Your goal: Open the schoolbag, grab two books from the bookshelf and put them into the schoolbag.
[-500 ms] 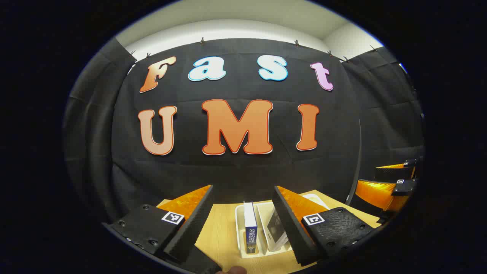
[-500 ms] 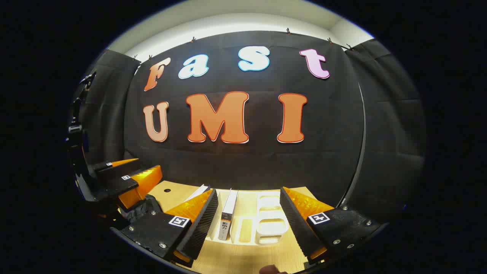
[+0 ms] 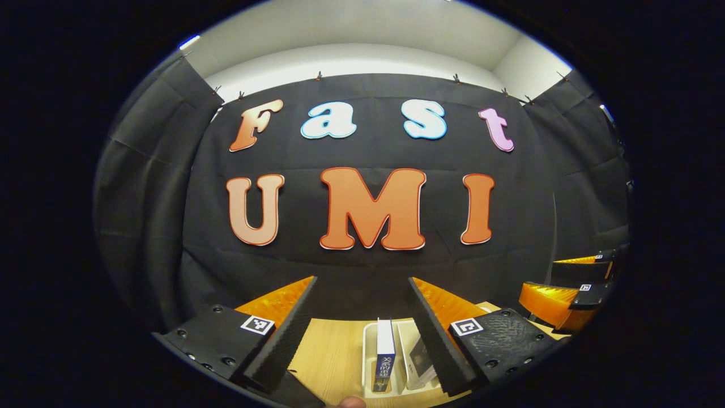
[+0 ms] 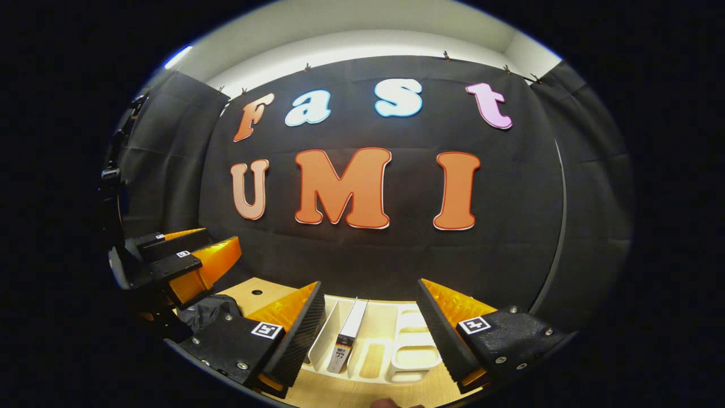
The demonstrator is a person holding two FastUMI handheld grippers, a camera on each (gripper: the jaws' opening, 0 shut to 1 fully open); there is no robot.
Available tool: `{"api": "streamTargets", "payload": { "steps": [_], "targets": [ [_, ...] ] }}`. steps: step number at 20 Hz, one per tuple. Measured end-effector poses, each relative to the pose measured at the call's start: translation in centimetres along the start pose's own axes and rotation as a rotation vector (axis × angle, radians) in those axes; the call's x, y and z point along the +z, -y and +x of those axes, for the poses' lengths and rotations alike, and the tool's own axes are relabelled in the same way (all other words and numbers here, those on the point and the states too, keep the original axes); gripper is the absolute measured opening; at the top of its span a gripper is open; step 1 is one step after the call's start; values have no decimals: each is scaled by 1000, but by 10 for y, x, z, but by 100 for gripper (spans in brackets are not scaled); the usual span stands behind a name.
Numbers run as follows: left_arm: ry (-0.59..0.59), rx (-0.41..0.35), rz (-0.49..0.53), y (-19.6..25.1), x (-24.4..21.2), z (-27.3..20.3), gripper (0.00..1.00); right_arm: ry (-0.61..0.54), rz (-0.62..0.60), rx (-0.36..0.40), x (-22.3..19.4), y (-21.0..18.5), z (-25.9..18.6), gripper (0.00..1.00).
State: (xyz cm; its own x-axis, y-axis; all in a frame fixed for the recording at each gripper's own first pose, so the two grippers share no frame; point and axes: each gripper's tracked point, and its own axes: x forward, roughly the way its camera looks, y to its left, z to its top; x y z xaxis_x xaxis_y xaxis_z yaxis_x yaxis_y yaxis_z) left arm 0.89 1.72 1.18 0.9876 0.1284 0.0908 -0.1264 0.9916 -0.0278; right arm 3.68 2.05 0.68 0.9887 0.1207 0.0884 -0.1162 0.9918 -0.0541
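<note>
White bookshelf (image 4: 416, 354) w/ books (image 4: 346, 334) upright, dead ahead of my right gripper (image 4: 371, 328) — left gripper (image 3: 362, 323) just as near; both wide open, empty.

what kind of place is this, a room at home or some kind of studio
Likely a staged recording booth, not a home: black cloth wall, pale wooden table, and a white plastic book rack holding upright books, with both claws open before it.

Light wood table (image 3: 331, 354) carries a white slotted bookshelf (image 4: 410, 354). Two books stand upright in its slots: blue-spined book (image 3: 386, 354), white book (image 3: 419, 358) just right of it. Dark schoolbag (image 4: 208, 310) on the table's left.
</note>
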Motion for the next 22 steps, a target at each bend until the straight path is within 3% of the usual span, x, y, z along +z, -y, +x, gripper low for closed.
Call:
{"api": "streamTargets", "payload": {
  "steps": [11,22],
  "targets": [
    [-36,-40,57,-18,-15,22,98,-69,-13,14,-13,-27,31,97],
    [-200,-2,391,-37,-111,-27,98,-107,-61,42,-28,-24,57,97]
  ]
}}
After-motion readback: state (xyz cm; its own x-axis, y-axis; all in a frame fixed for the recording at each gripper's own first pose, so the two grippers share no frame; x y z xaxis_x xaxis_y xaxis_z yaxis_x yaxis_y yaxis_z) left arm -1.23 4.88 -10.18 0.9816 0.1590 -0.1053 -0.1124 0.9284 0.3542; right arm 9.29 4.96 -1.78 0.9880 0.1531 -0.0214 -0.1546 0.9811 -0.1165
